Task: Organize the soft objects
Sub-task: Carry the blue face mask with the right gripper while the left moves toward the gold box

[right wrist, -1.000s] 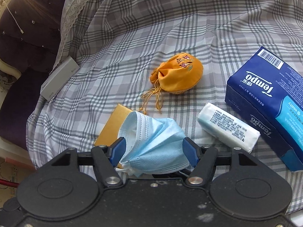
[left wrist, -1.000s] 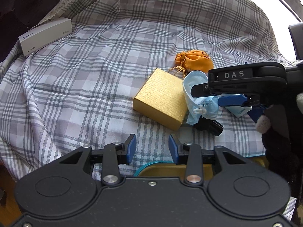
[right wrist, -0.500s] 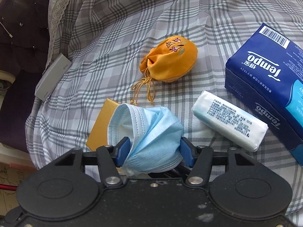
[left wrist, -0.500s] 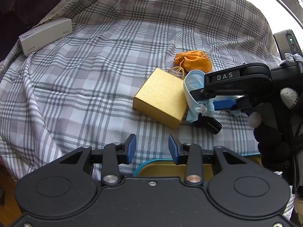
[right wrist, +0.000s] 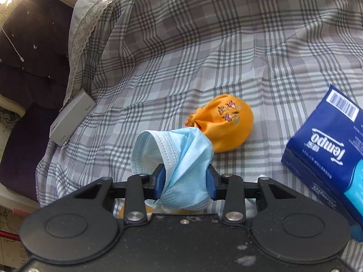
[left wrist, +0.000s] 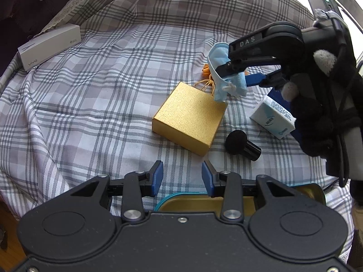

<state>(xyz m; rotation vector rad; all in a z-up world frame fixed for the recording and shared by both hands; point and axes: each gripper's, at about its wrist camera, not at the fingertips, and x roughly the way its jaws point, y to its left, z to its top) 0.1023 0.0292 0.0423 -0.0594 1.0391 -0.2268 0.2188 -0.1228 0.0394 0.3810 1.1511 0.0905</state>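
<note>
A light blue face mask [right wrist: 181,158] is bunched between the pads of my right gripper [right wrist: 185,181], whose jaws are closing and press on it. In the left wrist view the mask [left wrist: 219,68] hangs from the right gripper [left wrist: 236,77] above the checked cloth, beyond the gold box [left wrist: 190,122]. An orange drawstring pouch [right wrist: 226,124] lies on the cloth just behind the mask. A white tissue pack [left wrist: 272,119] lies to the right of the box. My left gripper [left wrist: 181,176] stands open and holds nothing, near the front edge.
A blue Tempo tissue pack [right wrist: 324,154] lies at the right. A black foam-tipped cylinder [left wrist: 240,144] sits next to the gold box. A white carton [left wrist: 48,46] rests at the far left edge. A gold tray with a teal rim [left wrist: 192,204] lies under the left gripper. A purple chair [right wrist: 27,68] stands beyond the cloth.
The right gripper's jaws have narrowed onto the mask and lifted it off the cloth, away from the gold box and the tissue pack. The left gripper has kept still.
</note>
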